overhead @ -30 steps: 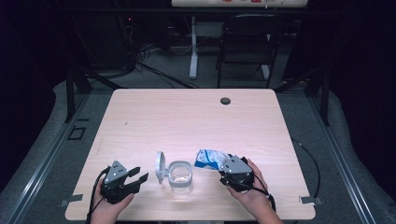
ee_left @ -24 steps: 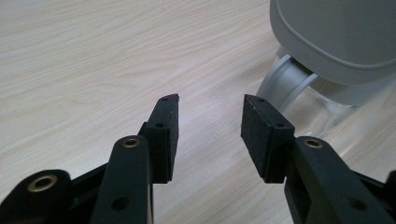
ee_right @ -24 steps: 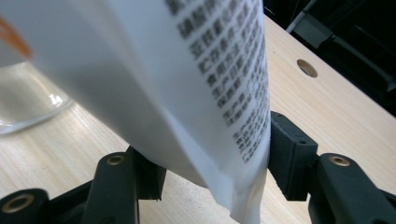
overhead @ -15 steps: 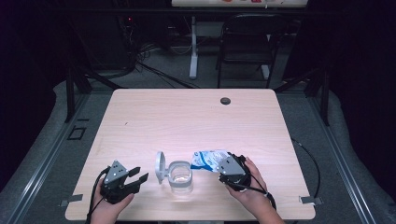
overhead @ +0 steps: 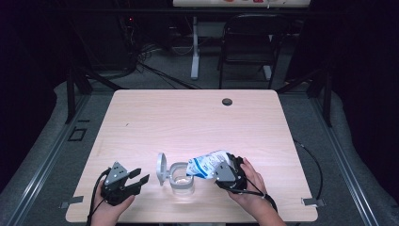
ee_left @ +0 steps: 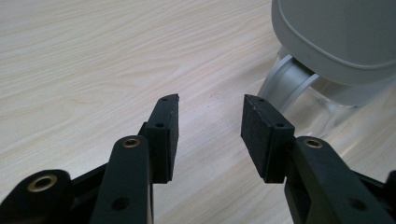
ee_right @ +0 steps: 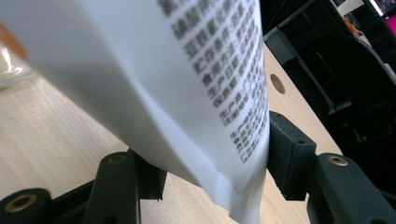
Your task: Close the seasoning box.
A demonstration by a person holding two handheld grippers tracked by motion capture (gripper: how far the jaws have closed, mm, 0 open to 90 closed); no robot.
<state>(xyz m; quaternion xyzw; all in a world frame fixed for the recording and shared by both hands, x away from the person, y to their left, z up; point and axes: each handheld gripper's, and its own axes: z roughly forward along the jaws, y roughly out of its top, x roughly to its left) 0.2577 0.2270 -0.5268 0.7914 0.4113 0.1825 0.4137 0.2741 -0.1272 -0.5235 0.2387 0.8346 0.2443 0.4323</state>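
Observation:
A clear container [overhead: 181, 179] stands near the table's front edge, its grey hinged lid [overhead: 161, 168] flipped up on its left side. My right gripper [overhead: 229, 170] is shut on a white and blue bag [overhead: 206, 165], which lies tilted with its far end over the container's mouth. In the right gripper view the bag [ee_right: 177, 84] shows black printed text and sits pinched between the jaws of my right gripper [ee_right: 217, 163]. My left gripper [overhead: 134, 180] rests left of the container, open, with nothing in it. In the left gripper view my left gripper [ee_left: 210, 121] points at the lid [ee_left: 336, 42] and the clear container [ee_left: 299, 88].
The wooden table [overhead: 188, 117] has a round cable hole [overhead: 227, 101] near its far edge. A black chair [overhead: 249, 42] and a desk leg stand beyond the table. Cables trail from both grippers toward the front edge.
My right gripper has edged slightly left with the bag, bringing the bag's end closer over the container. The left gripper has stayed still.

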